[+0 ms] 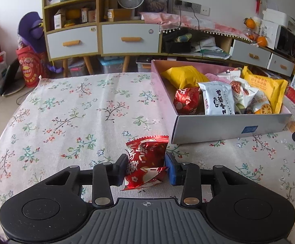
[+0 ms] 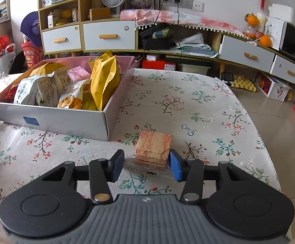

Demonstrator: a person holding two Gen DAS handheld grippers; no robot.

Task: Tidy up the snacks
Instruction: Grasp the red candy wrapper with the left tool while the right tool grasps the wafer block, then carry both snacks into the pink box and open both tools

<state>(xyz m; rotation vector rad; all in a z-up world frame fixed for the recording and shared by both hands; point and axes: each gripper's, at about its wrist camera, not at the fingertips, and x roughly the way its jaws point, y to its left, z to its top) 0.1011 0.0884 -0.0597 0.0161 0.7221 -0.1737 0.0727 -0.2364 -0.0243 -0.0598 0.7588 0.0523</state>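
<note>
On the flowered tablecloth a red foil snack packet sits between the fingers of my left gripper, and both pads press its sides. A clear-wrapped stack of crackers lies between the fingers of my right gripper. The blue pad touches the stack's right side, while the dark pad stands a little off its left side. The open cardboard box holding several snack bags is to the right of the left gripper. In the right wrist view the box is to the left of the right gripper.
The cloth-covered table ends a short way beyond the box. Behind it stand drawer cabinets and shelves with clutter. Bags and storage boxes crowd the floor around the table's right side.
</note>
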